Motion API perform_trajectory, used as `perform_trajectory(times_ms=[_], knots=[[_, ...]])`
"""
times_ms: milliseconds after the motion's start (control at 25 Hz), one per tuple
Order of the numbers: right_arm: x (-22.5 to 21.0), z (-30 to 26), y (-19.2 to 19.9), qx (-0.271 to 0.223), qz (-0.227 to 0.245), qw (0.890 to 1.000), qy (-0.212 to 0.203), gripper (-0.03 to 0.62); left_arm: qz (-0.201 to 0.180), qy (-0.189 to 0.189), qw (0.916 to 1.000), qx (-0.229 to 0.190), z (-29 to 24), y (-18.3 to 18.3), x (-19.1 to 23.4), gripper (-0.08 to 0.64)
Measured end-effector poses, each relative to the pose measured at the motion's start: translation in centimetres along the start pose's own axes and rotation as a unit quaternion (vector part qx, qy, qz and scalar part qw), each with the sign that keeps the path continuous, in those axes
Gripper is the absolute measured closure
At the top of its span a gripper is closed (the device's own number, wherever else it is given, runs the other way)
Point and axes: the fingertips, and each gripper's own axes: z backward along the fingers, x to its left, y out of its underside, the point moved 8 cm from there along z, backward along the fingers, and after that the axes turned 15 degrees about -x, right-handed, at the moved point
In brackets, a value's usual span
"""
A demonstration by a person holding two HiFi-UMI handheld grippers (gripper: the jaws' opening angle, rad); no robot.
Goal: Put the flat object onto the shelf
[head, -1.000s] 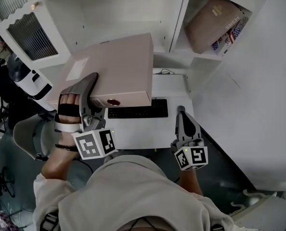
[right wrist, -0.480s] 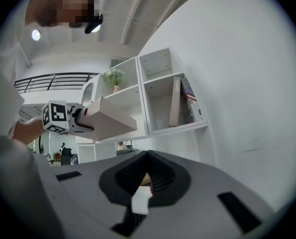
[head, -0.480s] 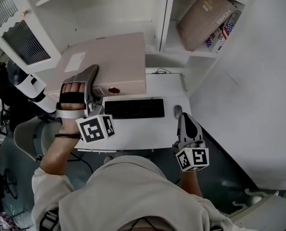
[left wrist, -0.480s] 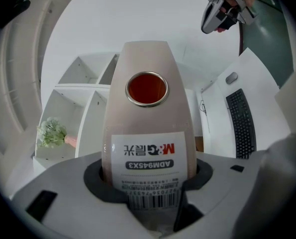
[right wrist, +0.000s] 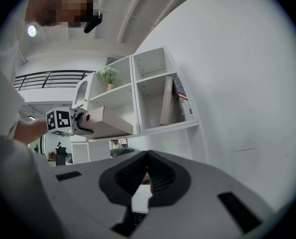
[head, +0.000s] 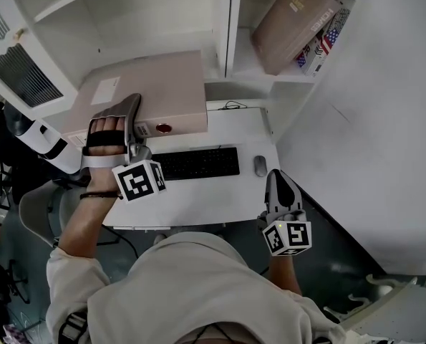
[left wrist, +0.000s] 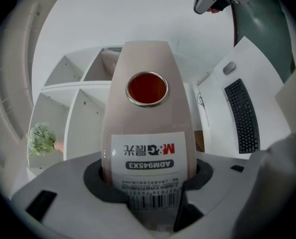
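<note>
white desk (head: 198, 196) with keyboard (head: 198, 163) and mouse (head: 260, 166) beneath a white shelf unit (head: 223, 27). my left gripper (head: 132, 119) clamps the spine of the beige binder (head: 144, 92), held level near the lower shelf; my right gripper (head: 276, 181) is closed, empty. a second ago the binder overhung the keyboard.

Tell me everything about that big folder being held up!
The folder is thick, pinkish beige, like card. Its spine has a metal-rimmed round hole showing red and a white barcode label; another white label is on top. It lies flat, spine toward the person, above the back of the desk, before the white shelf. The left gripper clamps its spine. Whether its far edge touches the shelf is unclear.
</note>
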Motion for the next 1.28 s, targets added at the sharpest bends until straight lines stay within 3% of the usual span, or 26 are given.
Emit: perform_trajectory(times_ms=[680, 1280], knots=[[-1.6, -0.4, 0.5, 0.013, 0.007, 1.000, 0.024, 0.589, 0.005, 0.053, 0.9984, -0.022, -5.5, 1.5, -3.2, 0.213], [-2.9, -0.2, 0.7, 0.017, 0.012, 0.998, 0.052, 0.589, 0.019, 0.085, 0.9957, -0.033, -10.5, 3.0, -2.2, 0.207]])
